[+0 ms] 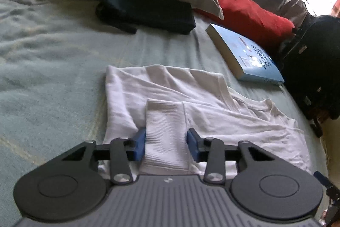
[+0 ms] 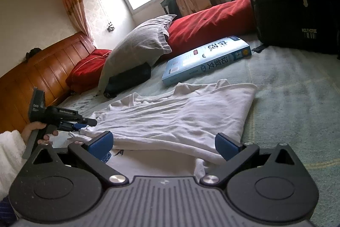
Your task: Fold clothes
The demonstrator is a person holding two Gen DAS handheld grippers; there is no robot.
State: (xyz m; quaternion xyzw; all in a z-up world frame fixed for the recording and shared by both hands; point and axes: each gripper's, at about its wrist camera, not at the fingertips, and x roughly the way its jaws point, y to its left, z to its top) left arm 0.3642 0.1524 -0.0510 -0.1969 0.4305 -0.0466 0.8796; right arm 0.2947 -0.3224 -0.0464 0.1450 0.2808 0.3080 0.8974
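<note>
A white shirt (image 1: 191, 103) lies spread and partly folded on the pale green bed cover (image 1: 53, 52), near the bed's edge. In the left wrist view the left gripper (image 1: 166, 143) has its blue fingers (image 1: 139, 144) on either side of a ribbed cuff (image 1: 164, 131) of the shirt, which stands up as a narrow band between them; the pads sit right at the fabric's sides and appear to pinch it, though full contact is hard to judge. In the right wrist view the right gripper (image 2: 164, 143) hovers low over the near hem of the shirt with its fingers (image 2: 102, 140) spread wide apart and nothing clamped; cloth lies below and between them. A hand (image 2: 36, 131) in a white sleeve holds the left gripper at the shirt's far left corner. Beyond the shirt lie a blue book (image 2: 204, 61), a grey pillow (image 2: 140, 46) resting on a dark pouch (image 2: 127, 78), red bedding (image 2: 210, 20), and a black bag (image 2: 297, 3).
</note>
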